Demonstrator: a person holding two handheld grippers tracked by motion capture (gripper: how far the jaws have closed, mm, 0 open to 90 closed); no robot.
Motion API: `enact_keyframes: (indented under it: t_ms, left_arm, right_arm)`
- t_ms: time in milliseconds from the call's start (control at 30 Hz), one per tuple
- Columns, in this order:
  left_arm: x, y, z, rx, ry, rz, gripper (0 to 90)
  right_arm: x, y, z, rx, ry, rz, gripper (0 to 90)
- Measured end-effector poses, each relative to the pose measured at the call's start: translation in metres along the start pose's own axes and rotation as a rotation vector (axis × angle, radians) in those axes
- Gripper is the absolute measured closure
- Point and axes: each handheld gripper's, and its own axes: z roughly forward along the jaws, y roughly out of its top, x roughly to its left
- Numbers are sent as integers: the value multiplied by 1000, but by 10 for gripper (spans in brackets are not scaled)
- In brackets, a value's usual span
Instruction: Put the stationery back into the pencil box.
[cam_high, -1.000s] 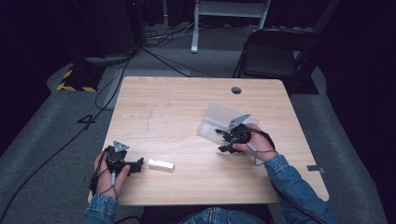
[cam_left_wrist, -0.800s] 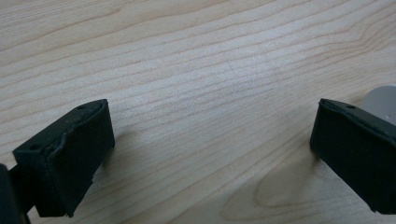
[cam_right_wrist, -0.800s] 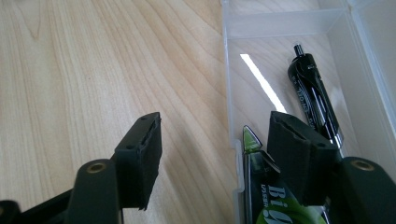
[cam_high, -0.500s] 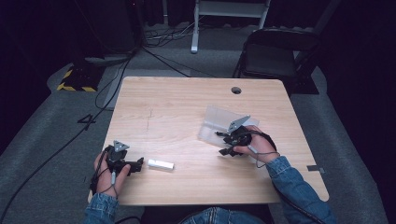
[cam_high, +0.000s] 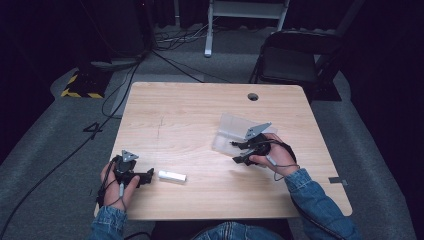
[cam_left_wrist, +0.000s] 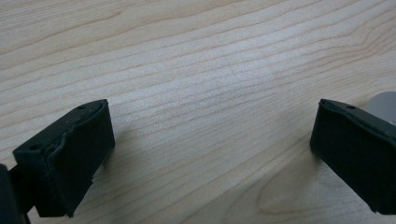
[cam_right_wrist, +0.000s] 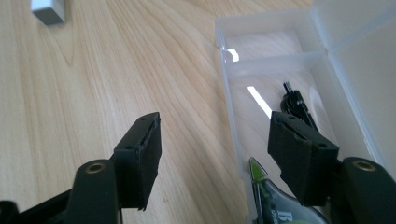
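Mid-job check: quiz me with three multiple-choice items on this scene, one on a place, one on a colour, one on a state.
1. Where does the small white block lie?
A. on the table just beside the left tool
B. inside the clear box
C. on the chair

2. What colour shows on the pen-like item in the clear box?
A. red
B. green
C. blue

3. How do the right tool's jaws stand?
A. shut on the box
B. shut on nothing
C. open

Answers:
1 A: in the high view the block lies on bare wood by the left tool's jaws.
2 B: the right gripper view shows a green part inside the box.
3 C: that view shows a wide gap between the jaws, which straddle the box wall.
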Motion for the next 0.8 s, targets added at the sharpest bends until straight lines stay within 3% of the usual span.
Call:
enact_keyframes:
  t_ms: [200,367,800]
  left_arm:
    - [0,0,0,-3,2,1,3]
    - [0,-1,0,-5,3,-4,3]
    - [0,-1,0,-5,3,-4,3]
  right_arm:
    - [11,10,-3,-32,2,-9,360]
    - [30,22,-2,-54,24,-44,360]
    - [67,43,14,-65,88,-101,359]
